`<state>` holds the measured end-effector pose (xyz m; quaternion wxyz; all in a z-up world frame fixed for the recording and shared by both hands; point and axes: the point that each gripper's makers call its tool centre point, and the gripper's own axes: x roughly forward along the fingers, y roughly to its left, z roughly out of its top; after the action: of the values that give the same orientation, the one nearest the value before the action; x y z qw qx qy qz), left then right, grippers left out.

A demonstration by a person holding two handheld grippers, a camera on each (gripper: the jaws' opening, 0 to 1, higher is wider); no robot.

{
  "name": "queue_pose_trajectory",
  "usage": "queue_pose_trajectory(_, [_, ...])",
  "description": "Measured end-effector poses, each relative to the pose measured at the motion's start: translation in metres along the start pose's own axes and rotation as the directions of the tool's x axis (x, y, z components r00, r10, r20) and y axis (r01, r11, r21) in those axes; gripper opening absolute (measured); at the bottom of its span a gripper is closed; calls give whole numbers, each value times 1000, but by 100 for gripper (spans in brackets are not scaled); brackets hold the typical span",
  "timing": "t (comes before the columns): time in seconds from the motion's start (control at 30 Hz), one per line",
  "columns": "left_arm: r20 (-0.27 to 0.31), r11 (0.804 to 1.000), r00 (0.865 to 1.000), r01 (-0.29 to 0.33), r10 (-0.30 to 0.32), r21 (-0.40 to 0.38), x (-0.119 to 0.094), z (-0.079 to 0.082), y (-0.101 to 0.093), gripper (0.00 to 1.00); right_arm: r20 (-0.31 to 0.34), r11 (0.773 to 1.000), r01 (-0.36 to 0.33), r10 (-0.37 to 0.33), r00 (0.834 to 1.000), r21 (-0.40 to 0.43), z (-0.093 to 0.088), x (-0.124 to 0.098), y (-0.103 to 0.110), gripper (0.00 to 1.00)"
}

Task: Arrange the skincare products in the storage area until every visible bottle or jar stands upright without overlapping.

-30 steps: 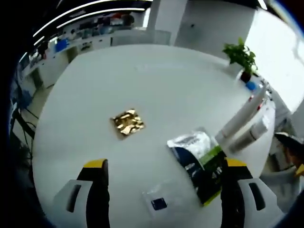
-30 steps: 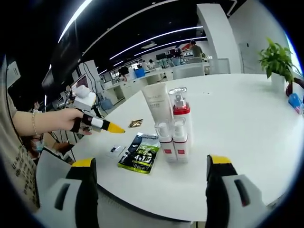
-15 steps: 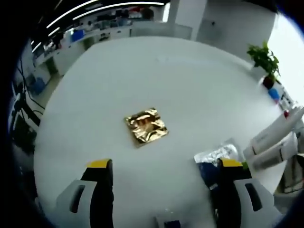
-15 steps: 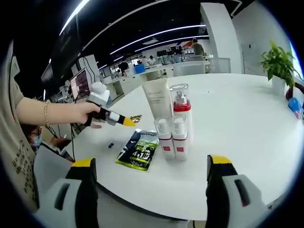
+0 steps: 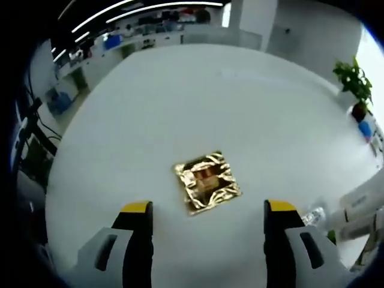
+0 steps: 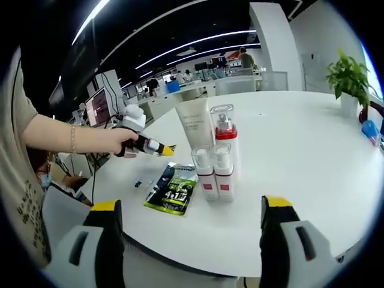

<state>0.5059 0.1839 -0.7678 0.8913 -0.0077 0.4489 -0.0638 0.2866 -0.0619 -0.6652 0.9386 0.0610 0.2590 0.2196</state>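
left gripper [image 5: 207, 210] — moved over gold sachet [image 5: 207, 182] | jaws — now straddle it

table [image 5: 180, 90]: smooth, white, faint sheen
gold sachet [image 5: 207, 182]: crinkled metallic foil, shiny
green sachet [image 6: 171, 189]: glossy printed film
tube [image 6: 195, 125]: matt white plastic
pump bottle [image 6: 225, 138]: clear glossy plastic, red band
2 small bottles [image 6: 213, 175]: white plastic, clear caps, red bases
jaws: matt black with yellow tips, on pale grey plastic

The white tabletop [image 6: 312, 156] bore a gold foil packet [image 5: 207, 182], a green sachet [image 6: 171, 191], and upright bottles [image 6: 215, 157].
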Motion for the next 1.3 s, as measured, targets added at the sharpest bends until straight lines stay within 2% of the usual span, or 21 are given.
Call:
queue_pose_trajectory(0.1, [17,1000,1000,-15,15,-20,3,6,0,66,1,1000,4,-4,1000,3,0,0,-1,96])
queue_pose_trajectory(0.27, [23,999,999,-33,33,-10,11,10,0,63,4,1000,11,-11,1000,11,0,0,-3,95])
queue_pose_trajectory(0.37, [23,998,998,-49,50,-42,13,10,3,61,7,1000,19,-19,1000,16,1,-1,-4,95])
queue_pose_trajectory(0.57, [15,997,997,-78,78,-4,17,13,7,55,10,1000,25,-25,1000,19,1,-1,-6,95])
queue_pose_trajectory(0.73, [28,998,997,-68,68,5,17,14,5,51,13,999,27,-27,1000,23,1,-1,-6,95])
queue_pose_trajectory(0.87, [39,999,998,-48,47,23,17,16,0,37,14,999,28,-28,1000,20,1,-1,-6,95])
queue_pose_trajectory(1.2, [48,999,998,-36,35,24,16,20,1,35,14,999,28,-28,1000,19,1,-1,-6,95])
queue_pose_trajectory(1.3, [59,1000,998,-24,23,7,8,21,0,35,13,999,28,-28,1000,22,1,-1,-7,95])
